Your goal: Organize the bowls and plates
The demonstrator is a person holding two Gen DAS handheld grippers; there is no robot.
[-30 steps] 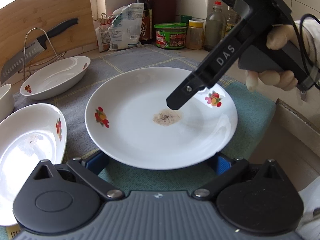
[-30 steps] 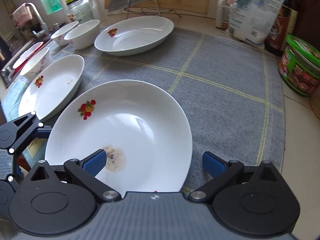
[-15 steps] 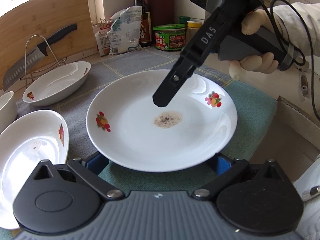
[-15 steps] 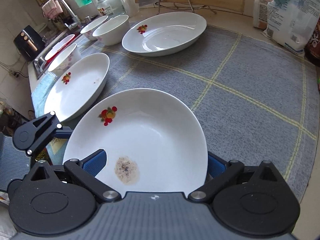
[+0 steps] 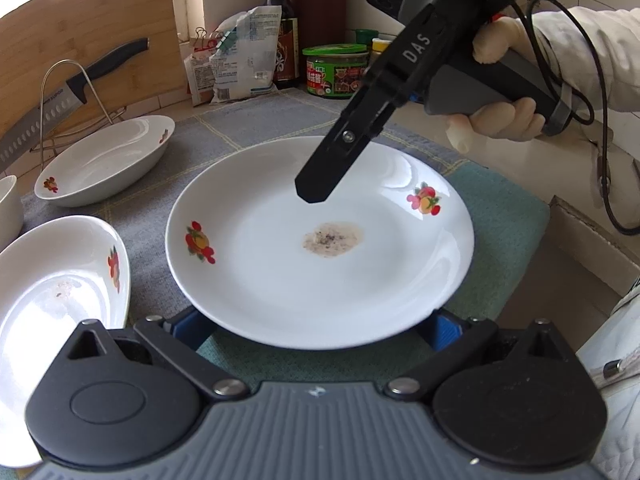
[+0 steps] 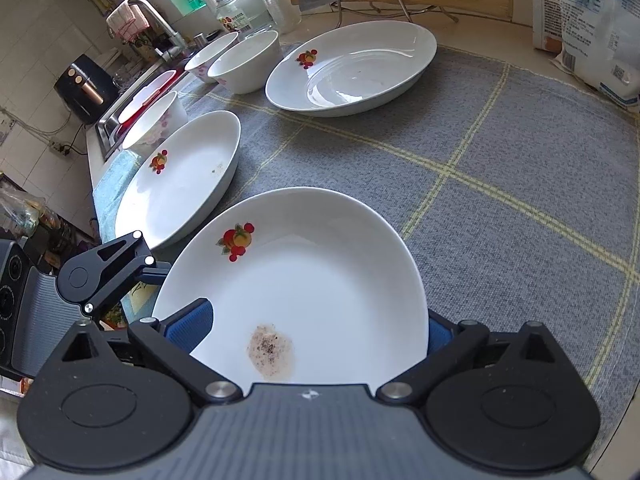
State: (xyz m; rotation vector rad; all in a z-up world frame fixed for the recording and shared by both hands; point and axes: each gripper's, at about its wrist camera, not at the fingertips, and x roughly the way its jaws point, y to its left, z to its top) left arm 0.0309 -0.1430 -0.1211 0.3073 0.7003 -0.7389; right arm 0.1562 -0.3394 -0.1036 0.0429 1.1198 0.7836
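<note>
A white plate (image 5: 320, 272) with fruit prints and a brownish stain in its middle lies on the grey checked mat (image 5: 240, 128). My left gripper (image 5: 316, 330) is open, its blue fingers (image 5: 188, 326) spread on either side of the plate's near rim. My right gripper (image 5: 316, 194), in a gloved hand (image 5: 500, 120), hovers tilted above the plate's centre. In the right wrist view the same plate (image 6: 312, 280) fills the gap between the wide-open right gripper (image 6: 316, 328), and the left gripper (image 6: 112, 268) sits at the plate's left edge.
Two more fruit-print deep plates (image 6: 352, 68) (image 6: 180, 176) lie on the mat to the left and behind. White bowls (image 6: 248, 60) stand near the sink (image 6: 116, 120). A knife (image 5: 60, 96) on a wire rack, a bag (image 5: 240, 60), bottles and a green jar (image 5: 336, 70) line the back.
The right gripper has lifted and drawn back over the plate, its tip shifting left. The plate and the left gripper stay where they were.
</note>
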